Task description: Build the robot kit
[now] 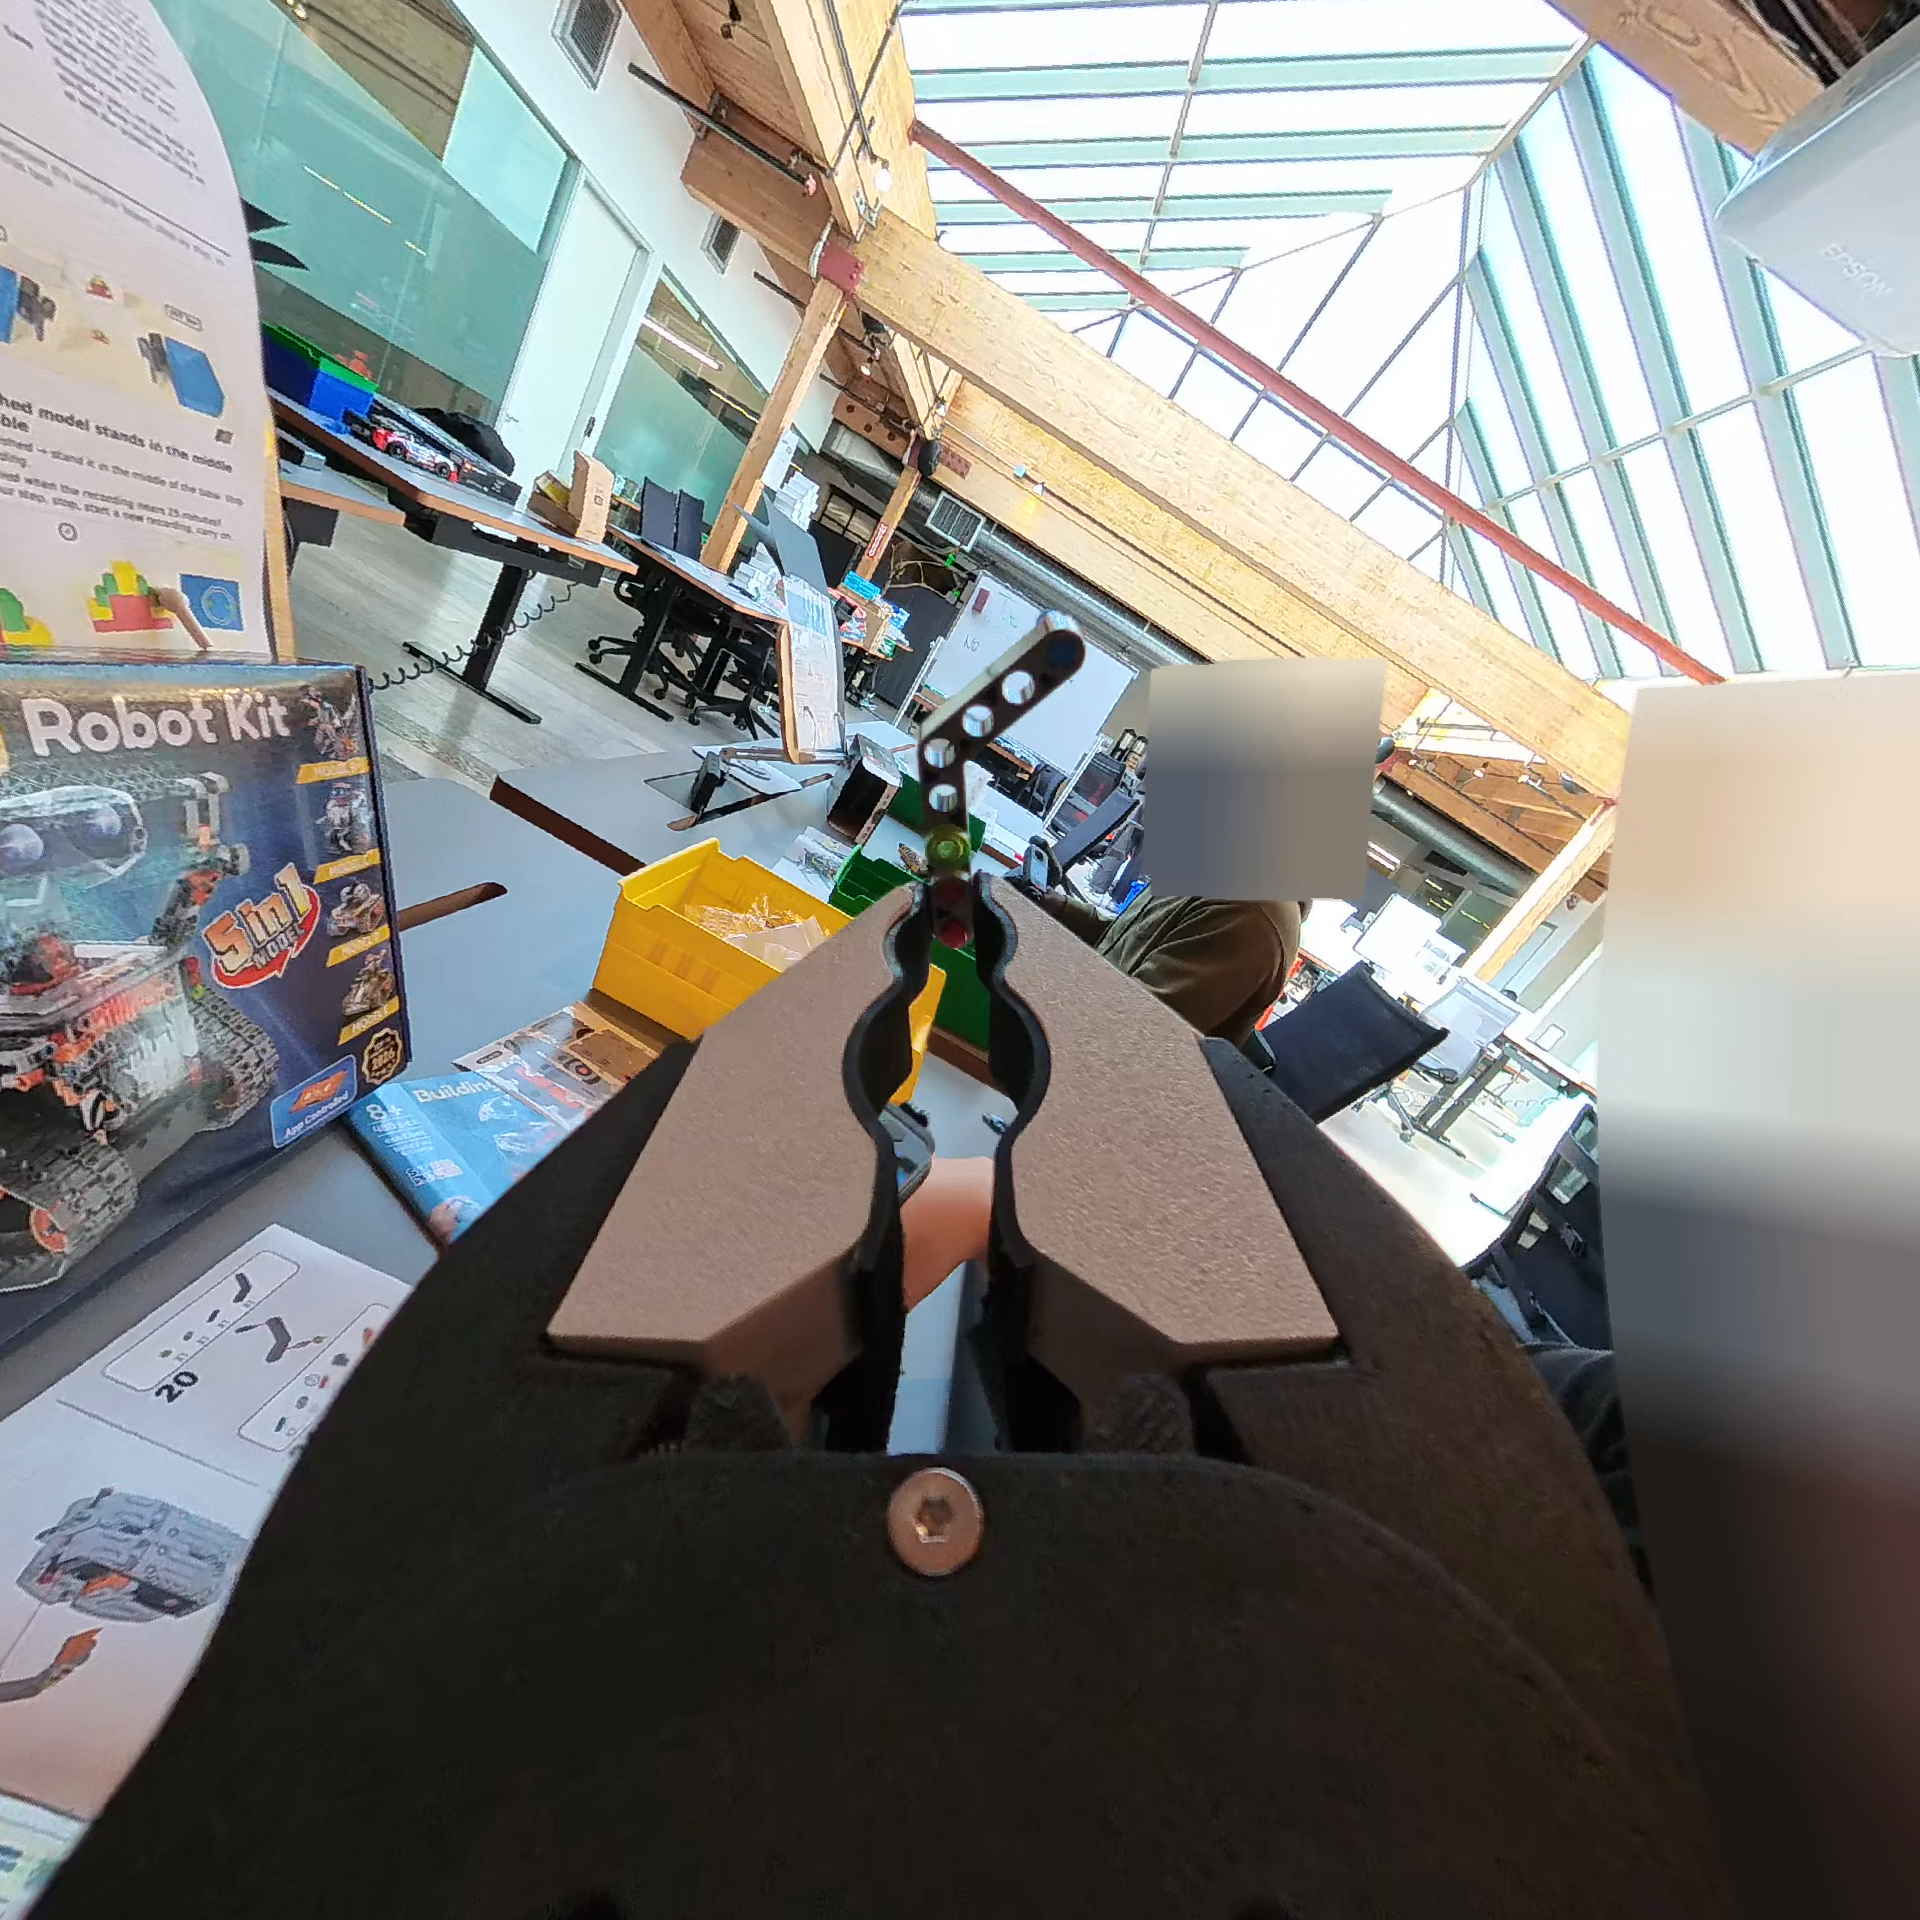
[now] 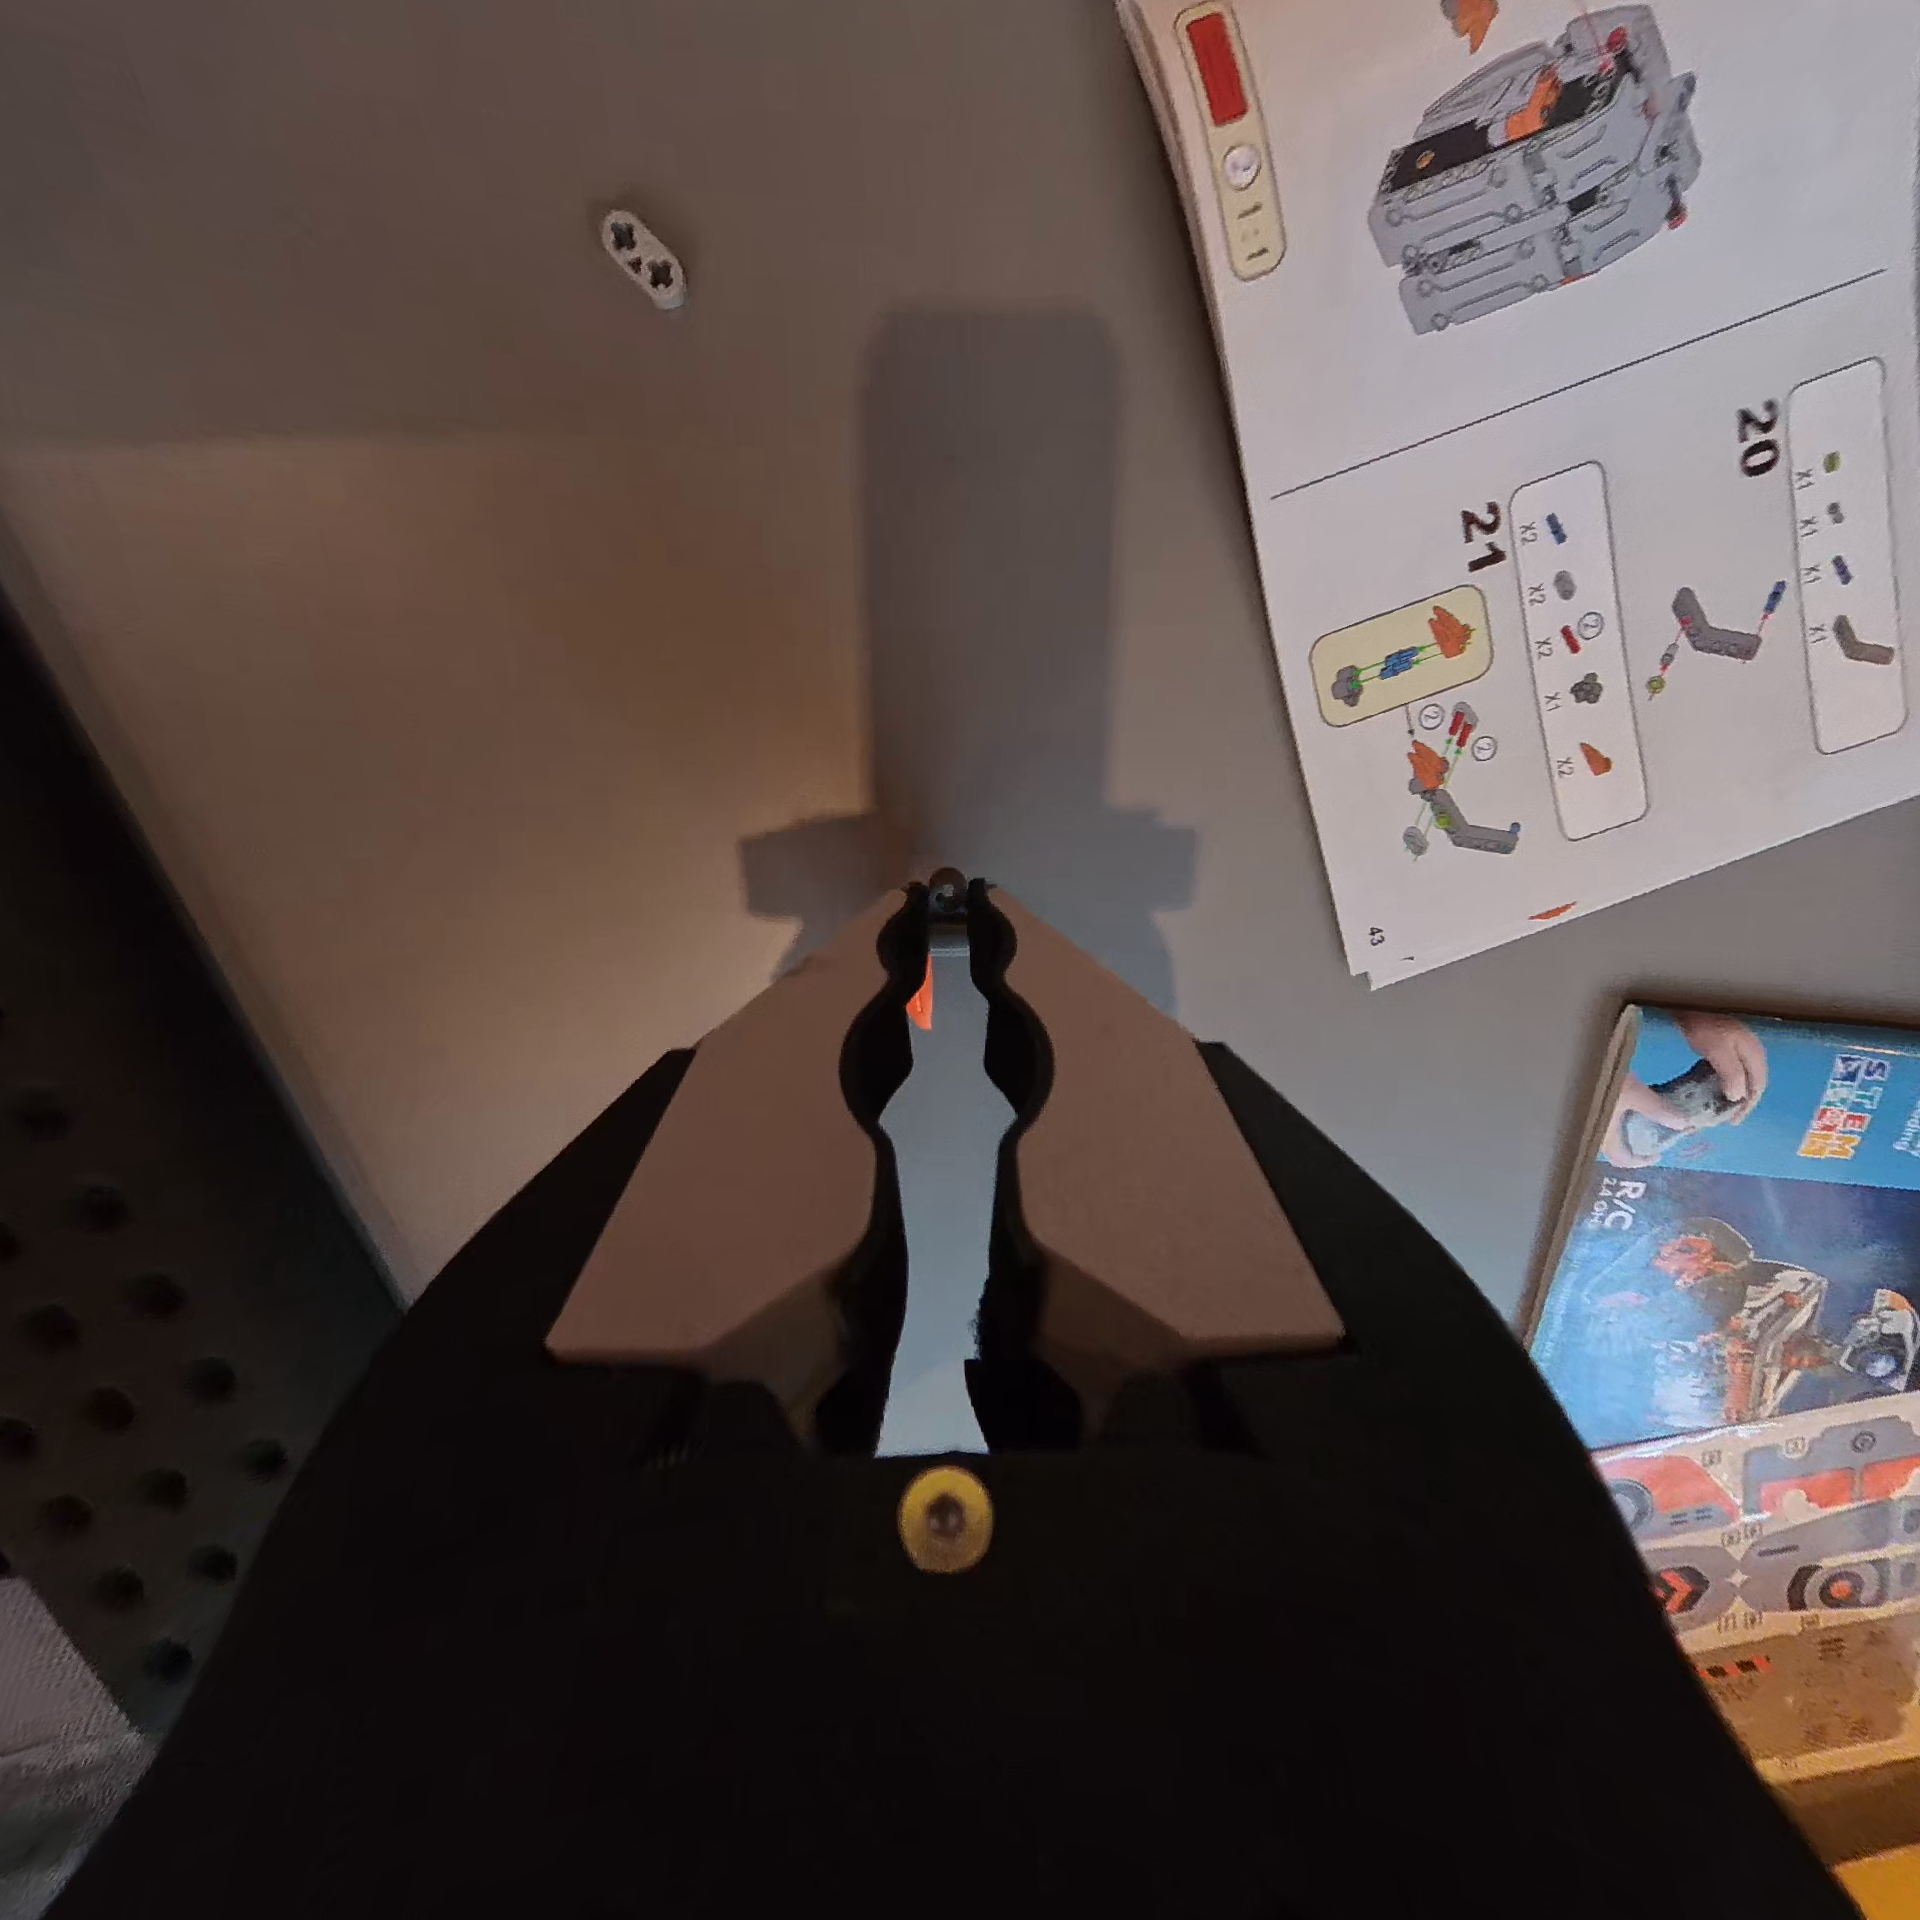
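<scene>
My left gripper (image 1: 948, 906) is shut on the red end of a small assembly. It holds up a bent grey beam with holes (image 1: 987, 717), with a lime green bush (image 1: 948, 847) just above the fingertips. It is raised above the table, pointing at the room. My right gripper (image 2: 943, 896) is shut on a small dark round part (image 2: 943, 885) at its tips, low over the grey table (image 2: 520, 623). A small orange piece (image 2: 921, 1003) shows in the gap between the fingers. A small grey two-hole link (image 2: 644, 258) lies on the table ahead to the left.
An open instruction booklet (image 2: 1538, 416) lies at the right, with kit boxes (image 2: 1766, 1299) below it. In the left wrist view a robot kit box (image 1: 187, 966) stands at the left, with yellow (image 1: 717, 935) and green bins (image 1: 883, 883) behind. A perforated dark panel (image 2: 125, 1403) is at the left edge. About 35 cm separates my left fingertips from my right. The perforated dark panel (image 2: 125, 1403) is closer to my right gripper, around 20 cm from its tips; the left tips are 40 cm off.
</scene>
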Available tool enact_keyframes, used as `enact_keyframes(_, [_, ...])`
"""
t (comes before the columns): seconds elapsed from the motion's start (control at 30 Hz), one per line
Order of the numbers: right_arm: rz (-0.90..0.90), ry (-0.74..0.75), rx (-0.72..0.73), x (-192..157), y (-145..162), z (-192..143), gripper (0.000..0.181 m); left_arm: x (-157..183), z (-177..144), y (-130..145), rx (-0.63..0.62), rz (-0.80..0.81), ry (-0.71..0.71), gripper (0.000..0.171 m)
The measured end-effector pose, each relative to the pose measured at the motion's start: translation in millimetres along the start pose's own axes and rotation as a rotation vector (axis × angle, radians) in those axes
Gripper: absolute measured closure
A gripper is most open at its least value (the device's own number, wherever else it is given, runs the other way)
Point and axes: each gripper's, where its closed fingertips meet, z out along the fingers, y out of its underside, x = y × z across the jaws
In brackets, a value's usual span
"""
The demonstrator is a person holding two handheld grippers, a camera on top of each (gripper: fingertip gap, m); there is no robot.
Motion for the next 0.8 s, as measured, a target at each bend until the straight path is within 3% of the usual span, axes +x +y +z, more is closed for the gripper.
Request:
enact_keyframes(0.1, [0.030, 0.010, 0.150, 4.8, -12.7, -10.6, 0.175, 1.9, -0.8, 0.8, -0.006, 0.015, -0.010, 0.166])
enact_keyframes(0.2, [0.093, -0.042, 0.395, 9.5, -28.9, -25.6, 0.175, 3.7, -0.3, 1.7, -0.016, 0.038, -0.018, 0.166])
enact_keyframes(0.4, [0.271, -0.276, 0.902, 31.2, -70.6, -72.7, 0.175, -1.0, 11.9, 13.7, -0.070, 0.023, -0.022, 0.166])
enact_keyframes(0.53, [0.303, -0.423, 1.075, 43.7, -85.7, -91.1, 0.175, -6.9, 31.2, 30.4, -0.120, 0.010, -0.014, 0.167])
enact_keyframes(0.63, [0.337, -0.498, 1.079, 44.4, -81.2, -87.2, 0.175, -6.5, 52.3, 52.5, -0.184, -0.017, 0.060, 0.166])
enact_keyframes(0.8, [0.410, -0.474, 1.127, 51.6, -63.2, -98.2, 0.175, -24.9, 70.2, 101.0, -0.275, 0.036, 0.012, 0.166])
